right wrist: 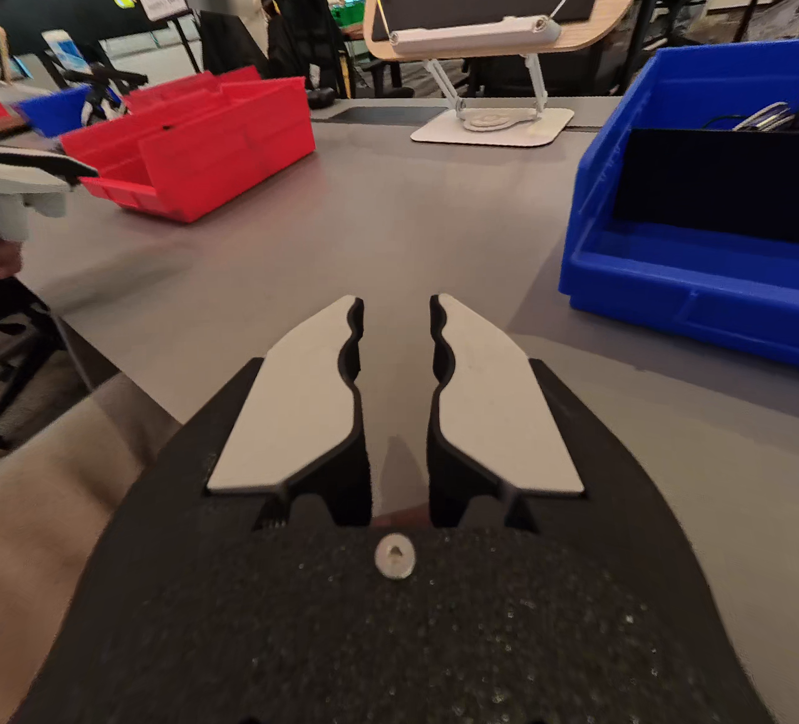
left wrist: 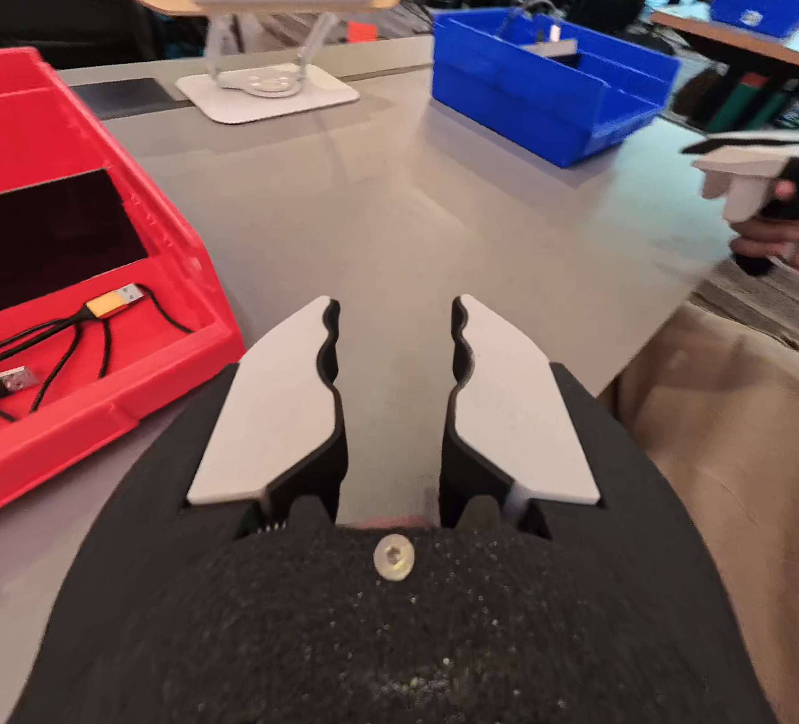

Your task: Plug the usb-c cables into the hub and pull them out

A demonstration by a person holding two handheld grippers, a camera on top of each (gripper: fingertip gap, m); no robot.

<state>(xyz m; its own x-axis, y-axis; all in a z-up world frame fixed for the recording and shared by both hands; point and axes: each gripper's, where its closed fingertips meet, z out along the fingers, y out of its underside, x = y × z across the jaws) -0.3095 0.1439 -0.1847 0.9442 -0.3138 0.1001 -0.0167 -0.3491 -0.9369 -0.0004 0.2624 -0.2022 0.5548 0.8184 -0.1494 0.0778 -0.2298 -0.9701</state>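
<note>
My left gripper (left wrist: 395, 307) is open and empty, held over the grey table's (left wrist: 389, 206) front edge. To its left a red bin (left wrist: 129, 227) holds black braided cables (left wrist: 65, 351) with an orange-and-silver plug (left wrist: 114, 302). My right gripper (right wrist: 397, 305) is open and empty over the table (right wrist: 346, 227), with a blue bin (right wrist: 691, 271) close on its right. In the left wrist view the blue bin (left wrist: 549, 98) holds a small grey device (left wrist: 551, 48) and cables. The right gripper (left wrist: 743, 180) shows at that view's right edge; the left gripper (right wrist: 39, 176) at the right wrist view's left edge.
A wood-framed board on a white stand (left wrist: 268, 89) rises at the table's far middle; it also shows in the right wrist view (right wrist: 493, 124). The red bin (right wrist: 194, 158) sits far left there. A beige-clothed lap (left wrist: 713, 465) is below the table's edge. Cluttered tables stand behind. The left gripper's tips are roughly 35 cm from the right gripper's.
</note>
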